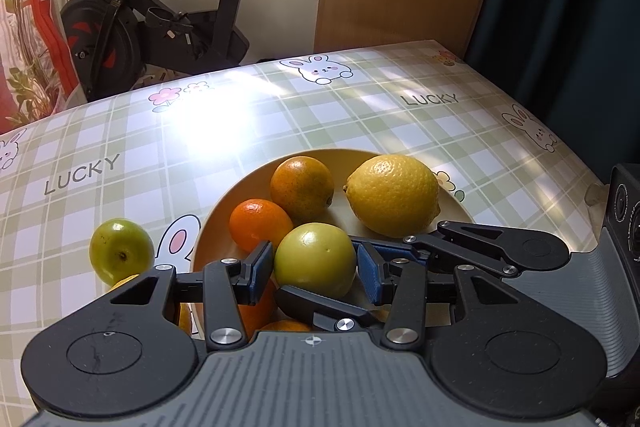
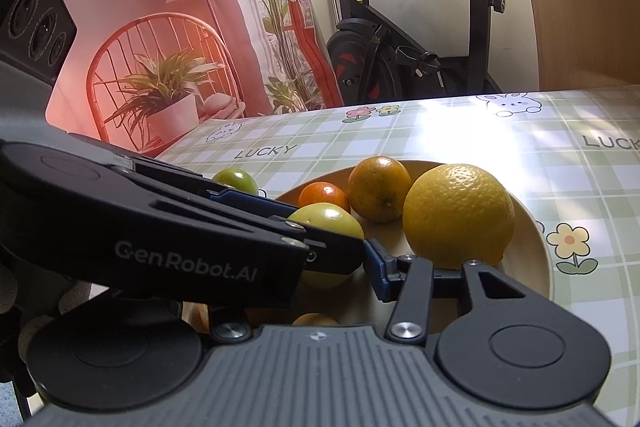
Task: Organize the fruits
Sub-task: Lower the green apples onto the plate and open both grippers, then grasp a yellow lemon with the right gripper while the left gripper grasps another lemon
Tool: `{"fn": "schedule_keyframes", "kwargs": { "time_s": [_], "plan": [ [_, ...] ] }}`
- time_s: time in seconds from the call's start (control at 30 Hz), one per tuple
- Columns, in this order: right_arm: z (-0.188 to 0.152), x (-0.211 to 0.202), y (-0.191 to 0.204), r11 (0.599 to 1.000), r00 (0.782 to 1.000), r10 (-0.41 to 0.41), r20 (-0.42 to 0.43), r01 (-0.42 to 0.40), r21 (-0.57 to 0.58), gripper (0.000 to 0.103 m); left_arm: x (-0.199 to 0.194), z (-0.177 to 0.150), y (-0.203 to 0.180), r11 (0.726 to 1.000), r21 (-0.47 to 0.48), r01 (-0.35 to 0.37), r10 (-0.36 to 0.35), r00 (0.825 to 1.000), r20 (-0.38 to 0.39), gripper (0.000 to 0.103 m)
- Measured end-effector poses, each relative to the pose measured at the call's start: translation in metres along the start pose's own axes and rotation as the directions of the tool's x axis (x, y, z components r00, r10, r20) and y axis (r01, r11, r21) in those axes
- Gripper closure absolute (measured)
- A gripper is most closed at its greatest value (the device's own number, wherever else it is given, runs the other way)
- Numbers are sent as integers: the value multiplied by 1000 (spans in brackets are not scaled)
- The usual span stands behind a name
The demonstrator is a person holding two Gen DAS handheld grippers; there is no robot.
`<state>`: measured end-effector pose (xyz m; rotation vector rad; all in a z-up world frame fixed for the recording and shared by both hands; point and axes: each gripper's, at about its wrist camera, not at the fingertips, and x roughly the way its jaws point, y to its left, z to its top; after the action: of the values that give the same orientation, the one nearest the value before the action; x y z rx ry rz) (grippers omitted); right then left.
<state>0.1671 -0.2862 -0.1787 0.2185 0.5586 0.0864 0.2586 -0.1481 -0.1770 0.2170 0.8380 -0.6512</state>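
Both the left gripper (image 1: 316, 263) and the right gripper (image 2: 340, 247) have jaws clenched on one green fruit (image 1: 316, 259) in the bowl (image 1: 224, 211). A lemon (image 1: 394, 195) lies at one o'clock.

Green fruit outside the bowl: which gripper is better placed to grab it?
Left, probably: the stray green fruit lies just beyond the left finger of the left gripper, left of the bowl.

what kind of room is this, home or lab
Most likely a home living or dining room: an exercise bike stands behind the table's bunny-print tablecloth, with a potted plant nearby.
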Motion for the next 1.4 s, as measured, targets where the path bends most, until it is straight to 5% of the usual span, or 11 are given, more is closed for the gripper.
{"fn": "schedule_keyframes", "kwargs": {
  "time_s": [0.47, 0.73, 1.03, 1.4],
  "plan": [
    [0, 2, -1, 1000, 1000, 0, -6, 0, 1, 51, -13, 0, 7, 999, -35, 4, -2, 999, 40, 54],
    [-4, -15, -3, 1000, 997, -2, 78, 1, 17, 48, -35, -3, 17, 997, -73, 12, -5, 995, 102, 54],
    [-10, -33, 2, 1000, 986, -15, 168, 14, 4, 47, -71, -11, 54, 990, -142, -15, 38, 987, 157, 54],
    [-11, -38, 9, 999, 982, -47, 181, 50, -16, 47, -104, -22, 101, 971, -240, -19, 67, 979, 193, 53]
  ]
}}
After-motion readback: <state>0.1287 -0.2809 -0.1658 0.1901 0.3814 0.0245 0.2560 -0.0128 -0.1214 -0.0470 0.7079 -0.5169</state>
